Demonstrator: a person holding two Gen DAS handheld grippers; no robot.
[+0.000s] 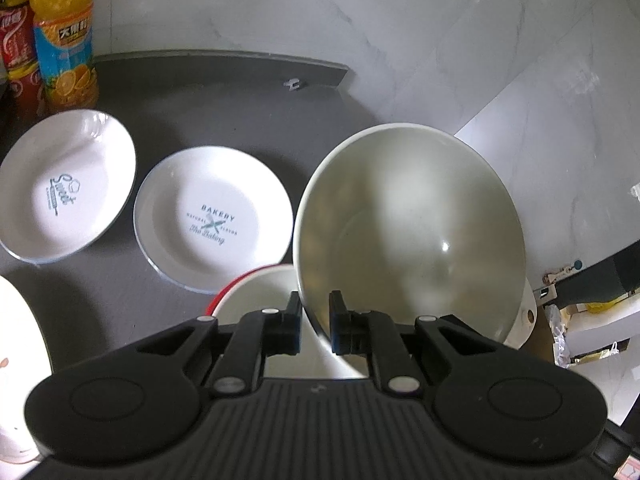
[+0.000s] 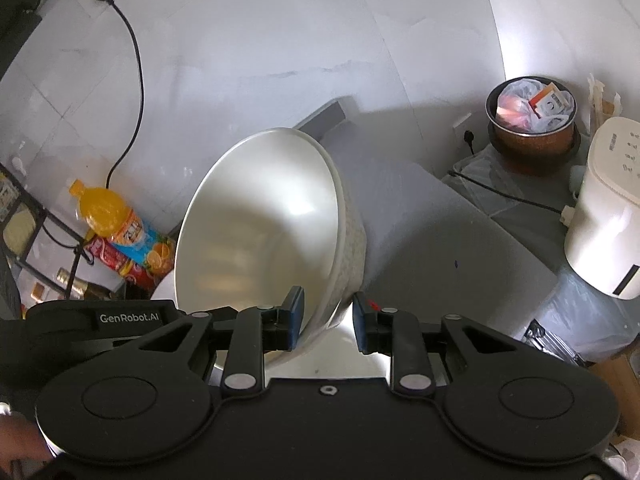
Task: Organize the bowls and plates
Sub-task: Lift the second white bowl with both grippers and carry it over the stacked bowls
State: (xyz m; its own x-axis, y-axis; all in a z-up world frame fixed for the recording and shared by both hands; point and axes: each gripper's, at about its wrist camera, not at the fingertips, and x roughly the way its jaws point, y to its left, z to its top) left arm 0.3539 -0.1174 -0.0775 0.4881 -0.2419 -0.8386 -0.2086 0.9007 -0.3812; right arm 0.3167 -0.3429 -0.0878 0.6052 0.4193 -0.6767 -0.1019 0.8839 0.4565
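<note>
Your left gripper is clamping the near rim of a large off-white ceramic bowl: one finger inside the wall, one outside, pads pressed to it. The bowl is tilting up and away from the fingers, its mouth facing the camera, and it is hanging over the right edge of the dark grey countertop.

Your right gripper is straddling a bowl rim too, on a big white bowl with a speckled outer wall. The left finger is sitting inside against the wall; the right finger is standing clear of the outside with a bright gap between. So it is not pinching. I cannot tell whether this is the same bowl as in the left view.

Just below the left fingers, a red-rimmed white bowl is peeking out, partly hidden by the held bowl. Ahead and left of them, a white plate printed "BAKERY" is lying flat; further left, a white plate with script lettering. Far beyond those, an orange juice bottle is standing by a red can.
</note>
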